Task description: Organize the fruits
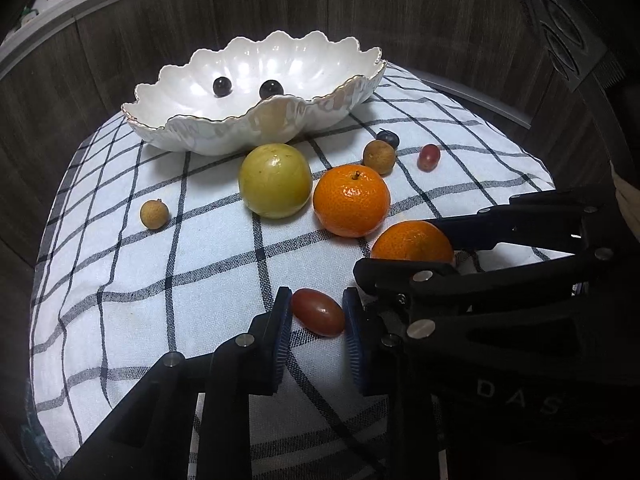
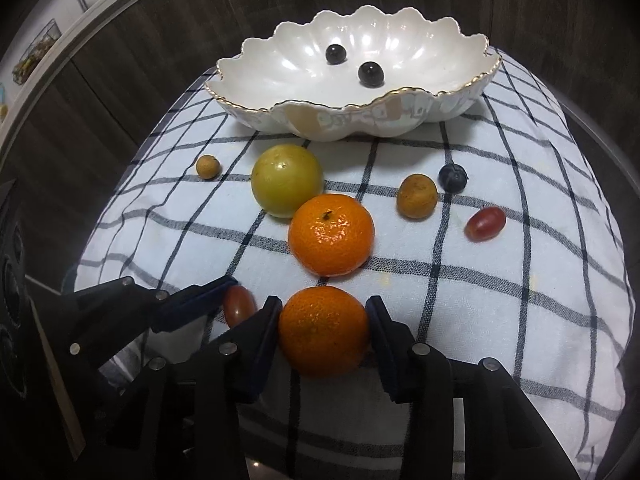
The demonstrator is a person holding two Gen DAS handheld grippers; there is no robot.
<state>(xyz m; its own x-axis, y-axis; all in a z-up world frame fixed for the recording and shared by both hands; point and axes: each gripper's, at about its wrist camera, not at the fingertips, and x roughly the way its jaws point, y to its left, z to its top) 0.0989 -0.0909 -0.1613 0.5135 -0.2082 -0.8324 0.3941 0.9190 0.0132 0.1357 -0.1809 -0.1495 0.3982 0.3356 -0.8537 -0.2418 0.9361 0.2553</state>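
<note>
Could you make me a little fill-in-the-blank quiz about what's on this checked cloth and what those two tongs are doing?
1. The white scalloped bowl holds ___ dark grapes.
2. The right tongs straddle the nearer ___.
3. The left tongs sit around a red ___, shaped like an oval.
4. Outside the bowl, ___ small brown longans lie on the checked cloth.

Missing words: two; orange; grape; two
</note>
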